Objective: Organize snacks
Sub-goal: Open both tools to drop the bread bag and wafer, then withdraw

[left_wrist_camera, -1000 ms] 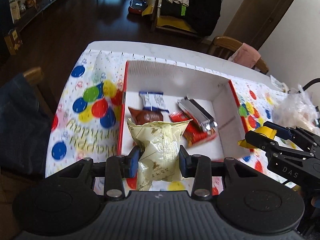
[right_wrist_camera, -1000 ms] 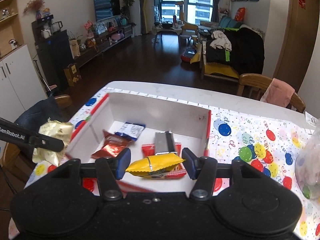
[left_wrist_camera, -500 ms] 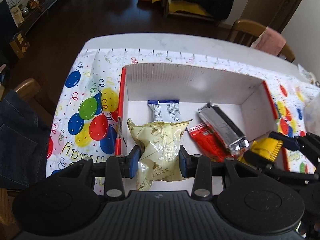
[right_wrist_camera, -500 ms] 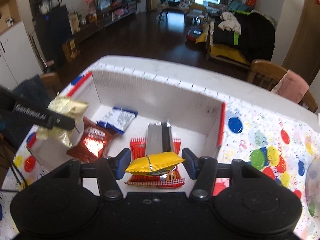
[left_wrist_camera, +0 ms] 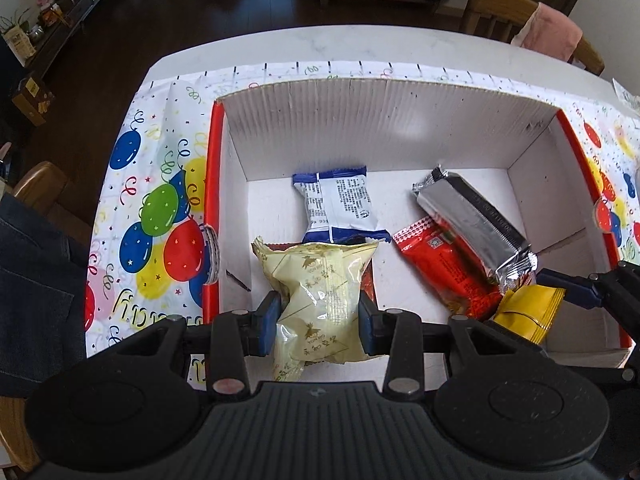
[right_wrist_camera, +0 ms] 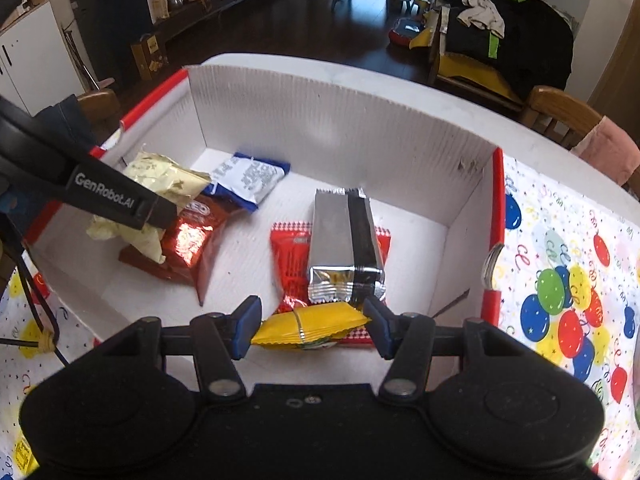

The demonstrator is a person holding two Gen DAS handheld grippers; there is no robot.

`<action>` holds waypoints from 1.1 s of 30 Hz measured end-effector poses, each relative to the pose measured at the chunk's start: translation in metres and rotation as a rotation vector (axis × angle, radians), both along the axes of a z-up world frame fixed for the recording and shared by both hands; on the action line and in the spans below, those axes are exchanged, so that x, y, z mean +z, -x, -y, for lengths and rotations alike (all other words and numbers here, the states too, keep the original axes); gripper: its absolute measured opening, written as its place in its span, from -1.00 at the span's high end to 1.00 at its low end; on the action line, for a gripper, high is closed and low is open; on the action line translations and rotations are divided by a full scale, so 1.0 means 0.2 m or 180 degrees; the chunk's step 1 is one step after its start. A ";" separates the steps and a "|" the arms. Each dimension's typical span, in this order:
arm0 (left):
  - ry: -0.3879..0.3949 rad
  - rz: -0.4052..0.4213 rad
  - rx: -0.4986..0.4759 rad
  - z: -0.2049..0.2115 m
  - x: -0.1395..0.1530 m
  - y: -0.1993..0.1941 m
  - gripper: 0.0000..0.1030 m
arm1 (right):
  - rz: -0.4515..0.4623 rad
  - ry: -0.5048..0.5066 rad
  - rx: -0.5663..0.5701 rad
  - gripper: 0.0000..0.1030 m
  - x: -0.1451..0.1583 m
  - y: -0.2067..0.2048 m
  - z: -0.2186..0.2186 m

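A white cardboard box point(left_wrist_camera: 384, 120) with red edges lies open on the table. My left gripper point(left_wrist_camera: 318, 322) is shut on a pale yellow snack packet point(left_wrist_camera: 320, 292), held over the box's near left part above a brown-red packet point(right_wrist_camera: 192, 240). My right gripper point(right_wrist_camera: 310, 328) is shut on a bright yellow packet point(right_wrist_camera: 312, 324), low over the box's near right part; the packet also shows in the left wrist view point(left_wrist_camera: 528, 312). In the box lie a blue-white packet point(left_wrist_camera: 340, 204), a red packet point(left_wrist_camera: 444, 264) and a silver-black bar point(left_wrist_camera: 472, 220) across it.
A balloon-print cloth point(left_wrist_camera: 160, 216) covers the table around the box. Wooden chairs point(left_wrist_camera: 504, 12) stand at the far side, one with a pink cloth. A clear plastic bag edge shows at the far right of the right wrist view point(right_wrist_camera: 636, 400). A jeans-clad chair point(left_wrist_camera: 28, 248) is left.
Both grippers have moved forward and down over the box with their packets still held. The yellow packet now hangs just above the red packet's near end.
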State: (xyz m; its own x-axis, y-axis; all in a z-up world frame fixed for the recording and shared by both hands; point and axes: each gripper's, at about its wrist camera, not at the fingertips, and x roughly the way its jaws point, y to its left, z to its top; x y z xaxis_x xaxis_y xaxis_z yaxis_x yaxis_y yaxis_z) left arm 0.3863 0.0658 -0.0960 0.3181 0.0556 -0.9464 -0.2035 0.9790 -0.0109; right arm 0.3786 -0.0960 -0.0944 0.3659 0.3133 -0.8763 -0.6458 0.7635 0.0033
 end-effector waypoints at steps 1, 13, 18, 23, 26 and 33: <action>-0.0004 -0.0005 -0.0003 0.00 0.00 0.00 0.25 | -0.0002 0.0010 -0.0003 -0.07 -0.01 0.00 0.00; 0.0019 0.0030 -0.0048 0.01 0.00 0.02 0.19 | -0.0035 -0.0002 -0.0027 -0.16 -0.02 0.01 0.02; 0.0053 0.0087 -0.0054 0.01 0.03 0.06 0.09 | -0.0007 -0.0093 -0.0078 -0.22 0.03 0.03 0.05; 0.0084 0.0178 -0.0060 0.02 0.09 0.14 0.00 | 0.0044 -0.0231 -0.0113 -0.32 0.11 0.08 0.09; 0.0090 0.0250 -0.0082 0.03 0.13 0.20 -0.02 | 0.0081 -0.0321 -0.0151 -0.35 0.17 0.12 0.12; 0.0133 0.0432 -0.0086 0.03 0.24 0.36 -0.04 | 0.0105 -0.0553 -0.0295 -0.42 0.28 0.23 0.20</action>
